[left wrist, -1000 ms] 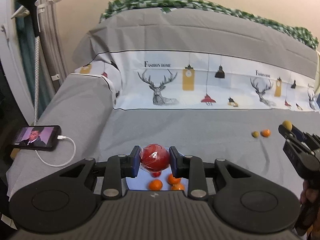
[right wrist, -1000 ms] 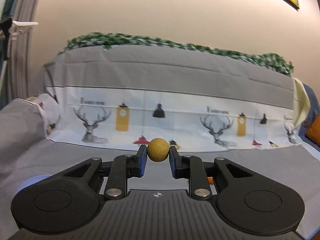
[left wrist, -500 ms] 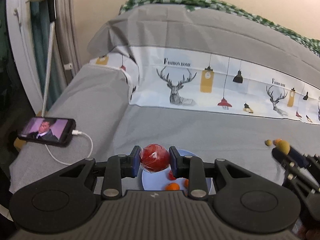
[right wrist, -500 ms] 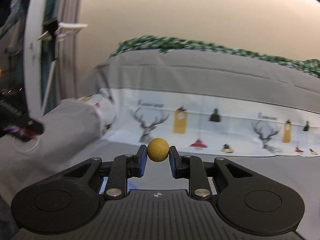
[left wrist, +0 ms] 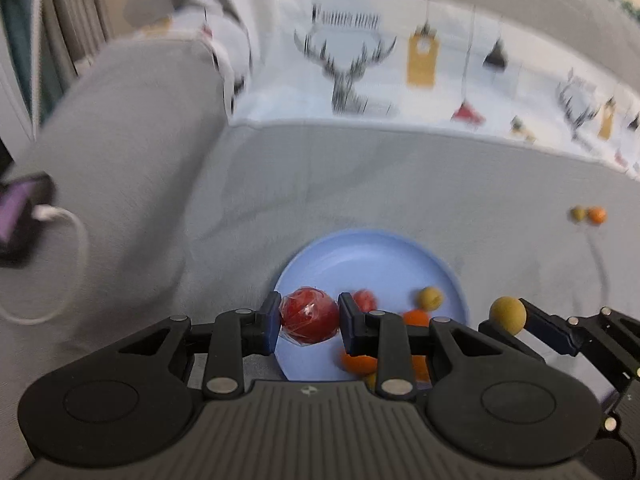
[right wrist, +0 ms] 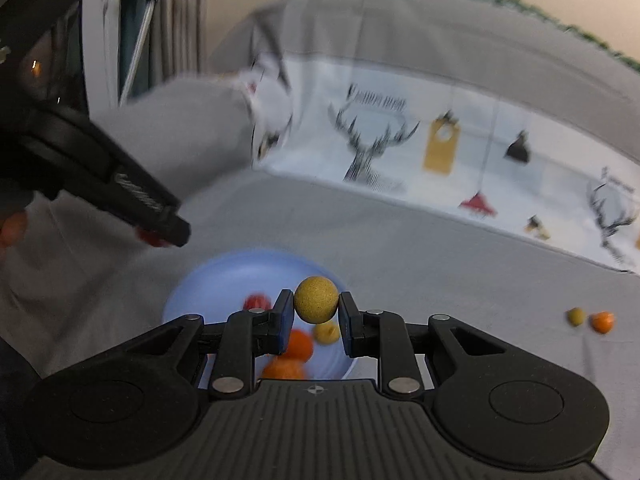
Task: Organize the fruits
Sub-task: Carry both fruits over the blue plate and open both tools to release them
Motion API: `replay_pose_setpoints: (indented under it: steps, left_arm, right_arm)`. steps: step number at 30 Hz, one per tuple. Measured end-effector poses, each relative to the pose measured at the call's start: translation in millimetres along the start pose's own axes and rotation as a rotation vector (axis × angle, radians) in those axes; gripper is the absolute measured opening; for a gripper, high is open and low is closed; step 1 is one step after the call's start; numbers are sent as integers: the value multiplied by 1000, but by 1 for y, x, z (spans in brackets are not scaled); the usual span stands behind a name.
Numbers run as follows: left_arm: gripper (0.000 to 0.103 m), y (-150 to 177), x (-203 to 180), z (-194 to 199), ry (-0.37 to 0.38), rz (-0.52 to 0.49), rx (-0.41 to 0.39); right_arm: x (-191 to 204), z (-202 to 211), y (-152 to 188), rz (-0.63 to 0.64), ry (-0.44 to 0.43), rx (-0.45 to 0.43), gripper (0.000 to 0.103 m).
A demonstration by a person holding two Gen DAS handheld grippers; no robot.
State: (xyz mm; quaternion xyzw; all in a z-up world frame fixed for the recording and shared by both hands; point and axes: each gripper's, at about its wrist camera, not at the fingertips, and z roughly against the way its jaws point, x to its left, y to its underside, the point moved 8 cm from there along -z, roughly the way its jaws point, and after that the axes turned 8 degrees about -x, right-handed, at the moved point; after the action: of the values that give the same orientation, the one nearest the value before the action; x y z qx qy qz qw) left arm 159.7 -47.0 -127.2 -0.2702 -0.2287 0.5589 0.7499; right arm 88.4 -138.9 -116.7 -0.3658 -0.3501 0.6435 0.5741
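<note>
Both claws clamped | left claw [left wrist: 308, 317]: red fruit [left wrist: 309, 315] | right claw [right wrist: 316, 318]: yellow ball [right wrist: 316, 299]

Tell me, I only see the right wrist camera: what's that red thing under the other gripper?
Observer: The left gripper is shut on a round red fruit in shiny clear wrap.
Operator: Is anything hiding over on that side that I can't see?
Observer: Yes, a phone with a white cable plugged in lies at the far left, on the grey cover.
</note>
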Motion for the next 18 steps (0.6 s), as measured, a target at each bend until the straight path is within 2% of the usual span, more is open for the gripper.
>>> replay_pose_setpoints:
  steps: [3,5,6,7,8,9,11,15,18]
  left_arm:
    - [34,5,2,-29,5,-15,49]
    - [39,7,6,-45,-4,-35,67]
    - [58,6,8,-52,-12,-45,72]
    - [83,4,10,-55,-19,-48,72]
    - [93,2,12,-56,-24,-48,62]
    - [100,-3,13,-52,-25,-48,38]
    - [102,-10,16,-38,-27,-52,-6]
    - [103,-13,22,8,-59,-49,-20]
    - [103,4,24,58,-59,-13,3]
  right_arm:
    - [7,-27,8,28,-14,39,25]
    - [13,-45,9,70,-16,51,25]
    - [16,-52,10,100,-20,58,25]
    - [20,-60,11,124,-33,71,26]
    - [22,-66,10,133,-36,79,35]
    - [21,-70,8,138,-27,83,56]
    - [20,-68,2,142,-29,83,82]
    - [7,-34,-10,67,-63,62,100]
    - [-4,3,-6,-39,-69,77,102]
